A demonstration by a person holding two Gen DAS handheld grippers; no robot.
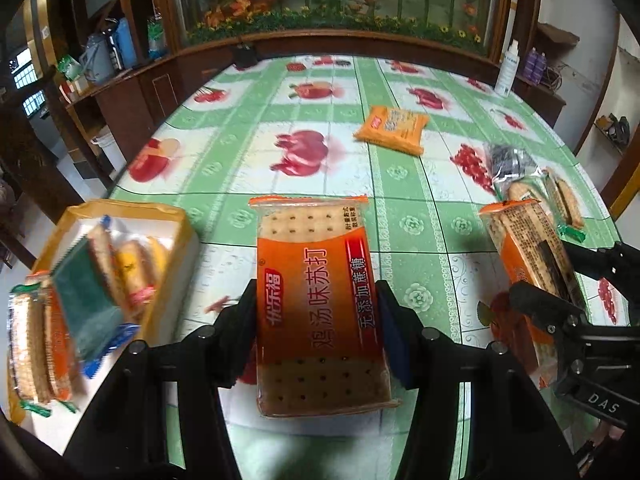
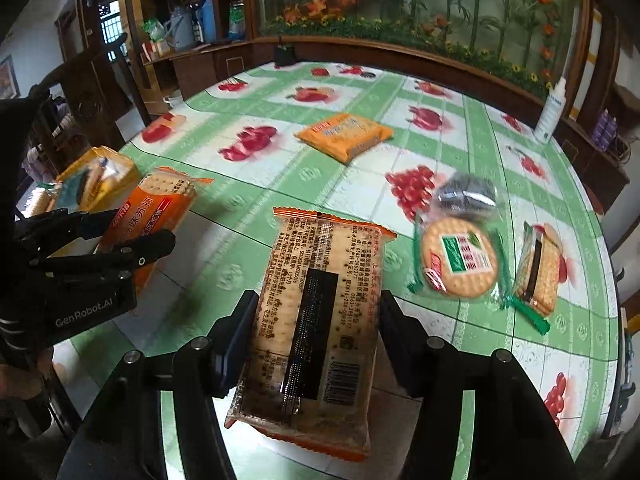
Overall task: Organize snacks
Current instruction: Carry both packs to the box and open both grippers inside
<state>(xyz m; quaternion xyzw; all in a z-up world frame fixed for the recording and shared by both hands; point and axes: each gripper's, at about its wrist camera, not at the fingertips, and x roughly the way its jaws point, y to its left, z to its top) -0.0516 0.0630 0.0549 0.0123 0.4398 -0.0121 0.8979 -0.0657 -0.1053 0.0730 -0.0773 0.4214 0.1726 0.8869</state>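
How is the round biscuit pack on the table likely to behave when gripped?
The round biscuit pack probably crinkles and slips: its clear wrapper looks loose and glossy. The biscuit inside seems thin, so likely brittle under pad pressure. Lying flat, it should not roll.

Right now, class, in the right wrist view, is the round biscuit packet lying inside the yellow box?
No, the round biscuit packet lies on the tablecloth at the right, while the yellow box sits far left.
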